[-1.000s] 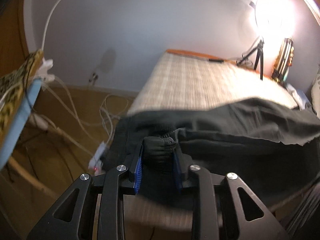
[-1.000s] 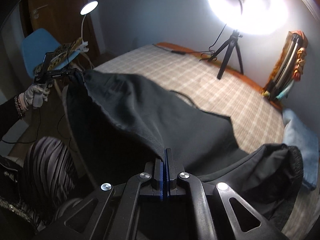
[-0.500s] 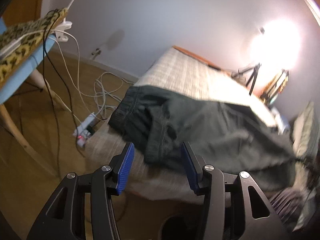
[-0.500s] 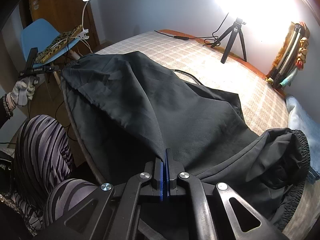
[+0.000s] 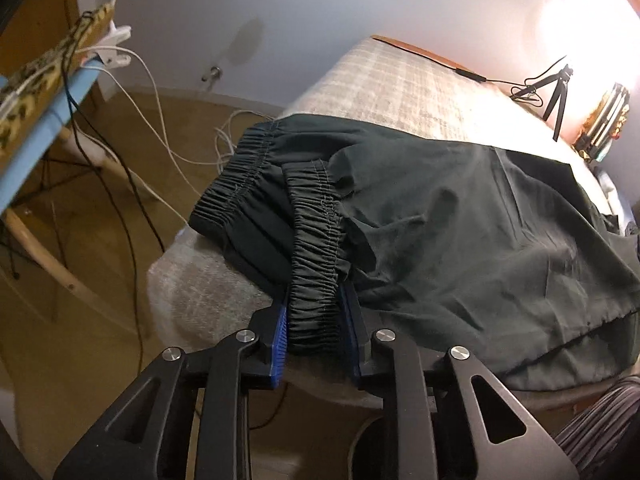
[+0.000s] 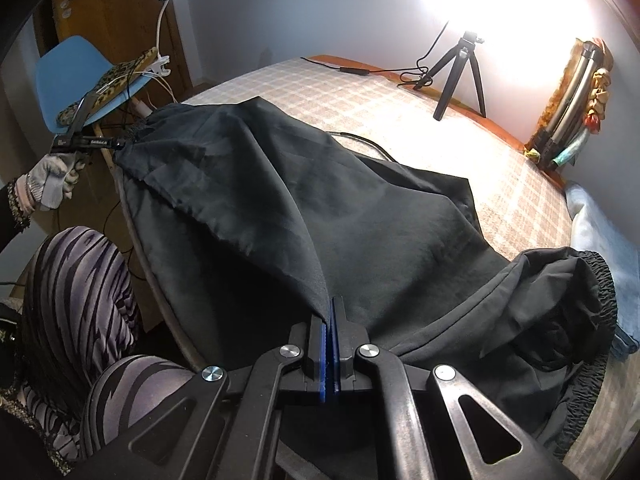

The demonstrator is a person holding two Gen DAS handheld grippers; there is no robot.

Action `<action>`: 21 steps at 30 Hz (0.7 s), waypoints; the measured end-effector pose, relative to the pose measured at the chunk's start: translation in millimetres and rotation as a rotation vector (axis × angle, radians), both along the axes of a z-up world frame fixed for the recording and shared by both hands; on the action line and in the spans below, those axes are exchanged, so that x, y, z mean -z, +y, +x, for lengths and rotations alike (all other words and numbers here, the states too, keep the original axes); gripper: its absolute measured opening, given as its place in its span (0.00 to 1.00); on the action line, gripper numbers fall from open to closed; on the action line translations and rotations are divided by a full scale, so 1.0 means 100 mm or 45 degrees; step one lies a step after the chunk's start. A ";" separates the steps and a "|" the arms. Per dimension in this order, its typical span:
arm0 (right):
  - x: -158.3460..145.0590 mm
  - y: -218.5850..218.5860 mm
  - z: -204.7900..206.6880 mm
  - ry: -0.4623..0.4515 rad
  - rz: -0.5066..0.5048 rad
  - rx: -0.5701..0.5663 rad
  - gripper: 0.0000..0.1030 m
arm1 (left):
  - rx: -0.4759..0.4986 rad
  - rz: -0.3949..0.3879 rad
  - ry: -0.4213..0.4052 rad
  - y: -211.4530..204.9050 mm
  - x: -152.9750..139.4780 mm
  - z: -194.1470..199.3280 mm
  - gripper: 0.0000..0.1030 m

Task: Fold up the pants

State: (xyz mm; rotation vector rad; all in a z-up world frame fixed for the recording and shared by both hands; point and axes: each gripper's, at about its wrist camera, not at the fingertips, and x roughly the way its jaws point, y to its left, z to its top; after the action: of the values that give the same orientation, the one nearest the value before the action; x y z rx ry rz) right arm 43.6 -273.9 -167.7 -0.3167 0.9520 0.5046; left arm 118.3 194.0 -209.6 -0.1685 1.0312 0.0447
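Observation:
Dark green-black pants [image 5: 460,216] lie spread across the checked bed [image 5: 400,80]. Their gathered elastic band [image 5: 316,240] hangs toward me over the bed's near corner. My left gripper [image 5: 314,320] is shut on this elastic band, its blue pads pressed against both sides. In the right wrist view the pants [image 6: 340,208] stretch from the left gripper [image 6: 116,143] at far left to my right gripper [image 6: 329,320], which is shut on a fold of the fabric. Another elastic opening [image 6: 592,320] bunches at the right.
A blue chair [image 5: 36,136] with a leopard-print cloth stands left, with white and black cables [image 5: 152,92] trailing over the wooden floor. A ring light on a tripod [image 6: 460,76] stands on the bed's far side. My striped-trousered legs [image 6: 80,304] sit at the bed's near edge.
My left gripper let go of the pants half a second ago and stood open. It has now closed on the elastic band. The right gripper kept its hold and the fabric settled lower onto the bed.

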 end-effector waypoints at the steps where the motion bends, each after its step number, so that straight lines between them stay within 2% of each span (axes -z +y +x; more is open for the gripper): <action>1: 0.00 0.00 0.01 -0.004 0.000 0.002 0.00 | -0.002 0.023 -0.014 -0.01 -0.04 -0.01 0.10; 9: -0.10 0.05 0.01 -0.046 0.019 -0.002 0.00 | 0.011 0.172 -0.113 0.06 -0.46 0.02 0.07; 12: -0.15 0.11 0.00 -0.054 0.049 -0.008 0.00 | -0.030 0.153 -0.111 0.22 -0.51 0.19 0.07; 15: -0.16 0.22 -0.02 -0.040 0.072 -0.050 0.00 | -0.047 0.204 -0.082 0.28 -0.43 0.32 0.07; 21: -0.04 0.39 -0.14 0.016 0.056 -0.141 0.00 | -0.044 0.243 0.004 0.38 -0.16 0.37 0.07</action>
State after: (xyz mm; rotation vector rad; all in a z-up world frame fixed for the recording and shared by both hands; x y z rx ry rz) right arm 30.0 -234.7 -164.2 -0.3281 0.9376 0.6283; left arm 155.1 231.7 -193.8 -0.0123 1.0215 0.1740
